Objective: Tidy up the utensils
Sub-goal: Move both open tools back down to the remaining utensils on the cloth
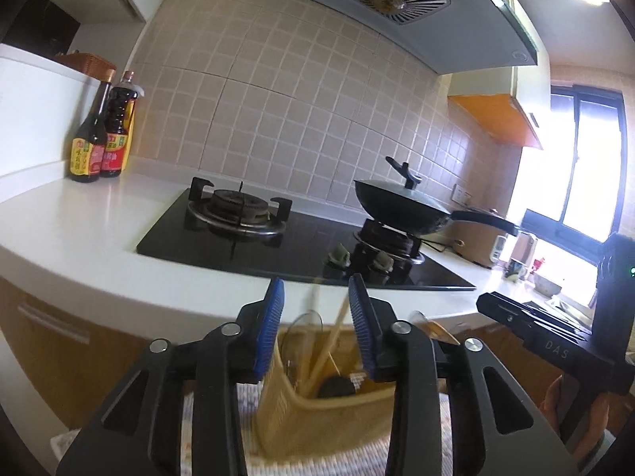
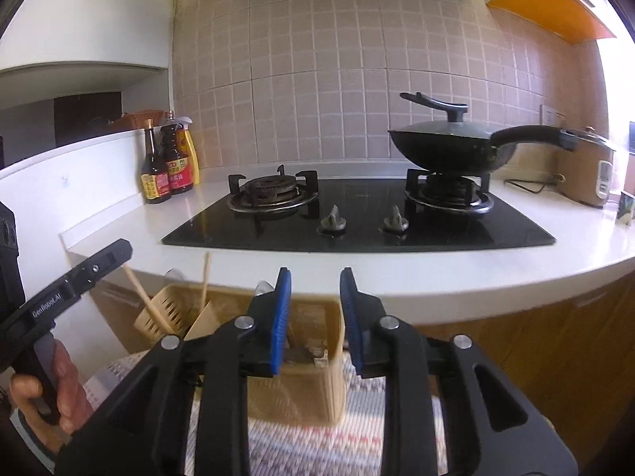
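**Caddy with utensils, both grippers spread above it**

Caddy (image 2: pixel 301 380): tan plastic, rectangular, slotted walls, divided into compartments. It stands upright on a woven mat (image 2: pixel 357 428) with pale pink and grey stripes, in front of and below the white counter (image 2: pixel 476 277) edge. Long axis runs left to right in the right wrist view.

Left compartment: chopsticks (image 2: pixel 137 289), light wood, handles down in the caddy, tips up and leaning left; a second stick (image 2: pixel 205 277) stands nearly vertical. In the left wrist view the chopsticks (image 1: pixel 337 333) lean right, and a clear rounded utensil (image 1: pixel 305 321) stands beside them; its type cannot be told. A dark object (image 1: pixel 337 386) lies low in the caddy, unclear.

Left gripper (image 1: pixel 316 305): blue-padded fingers spread, nothing between them, held over the caddy with the chopsticks seen through the gap. No contact visible.

Right gripper (image 2: pixel 315 289): fingers spread, empty, held over the caddy's right part. Contents there blurred.

Behind, left to right: sauce bottles (image 2: pixel 166 166) on the counter, black hob (image 2: pixel 357 214), lidded wok (image 2: pixel 448 146) on the right burner, rice cooker (image 2: pixel 587 174) at far right.
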### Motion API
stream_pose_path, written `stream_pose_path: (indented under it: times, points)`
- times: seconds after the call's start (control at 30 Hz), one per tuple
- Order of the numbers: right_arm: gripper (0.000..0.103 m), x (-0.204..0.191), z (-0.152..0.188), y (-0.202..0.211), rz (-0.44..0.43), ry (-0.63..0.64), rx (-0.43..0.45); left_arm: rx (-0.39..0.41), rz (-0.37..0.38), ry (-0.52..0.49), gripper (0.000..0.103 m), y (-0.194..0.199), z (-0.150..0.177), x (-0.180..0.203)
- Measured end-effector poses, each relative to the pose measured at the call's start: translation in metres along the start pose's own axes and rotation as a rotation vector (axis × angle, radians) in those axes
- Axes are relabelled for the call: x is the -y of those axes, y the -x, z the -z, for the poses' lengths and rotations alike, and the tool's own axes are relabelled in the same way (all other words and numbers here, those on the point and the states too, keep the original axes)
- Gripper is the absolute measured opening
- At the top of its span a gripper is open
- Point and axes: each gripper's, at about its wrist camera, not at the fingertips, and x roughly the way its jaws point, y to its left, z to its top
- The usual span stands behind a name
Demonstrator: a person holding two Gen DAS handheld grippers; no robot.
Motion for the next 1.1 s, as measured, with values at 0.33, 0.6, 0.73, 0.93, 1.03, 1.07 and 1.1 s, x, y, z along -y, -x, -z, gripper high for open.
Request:
stream_pose_path:
  times: [0.33,0.6,0.73,0.93,1.03,1.07,1.1]
  points:
    - [0.078,-0.023,0.024,0.099,0.087,0.053,0.005,-0.18,0.104,-0.009,0.049,0.074,0.017,0.018]
    - [0.095,-0.027,0.056,0.153,0.187,-0.049,-0.022,-0.417,0.079,-0.123,0.05,0.097,0.066,0.05]
    - [0.095,-0.024,0.084,0.146,0.212,-0.108,-0.191,-0.592,0.038,-0.199,0.048,0.091,0.11,0.06]
    - [0.065,-0.019,0.135,0.111,0.118,-0.216,-0.498,-0.814,0.087,-0.186,0.042,0.077,0.166,0.063]
    - [0.05,-0.018,0.157,0.094,0.079,-0.257,-0.617,-0.851,0.075,-0.233,0.042,0.073,0.18,0.071]
    - [0.042,-0.019,0.161,0.091,0.071,-0.26,-0.638,-0.853,0.068,-0.249,0.042,0.072,0.183,0.074]
    - [0.037,-0.02,0.167,0.087,0.061,-0.265,-0.661,-0.856,0.06,-0.271,0.039,0.071,0.186,0.076]
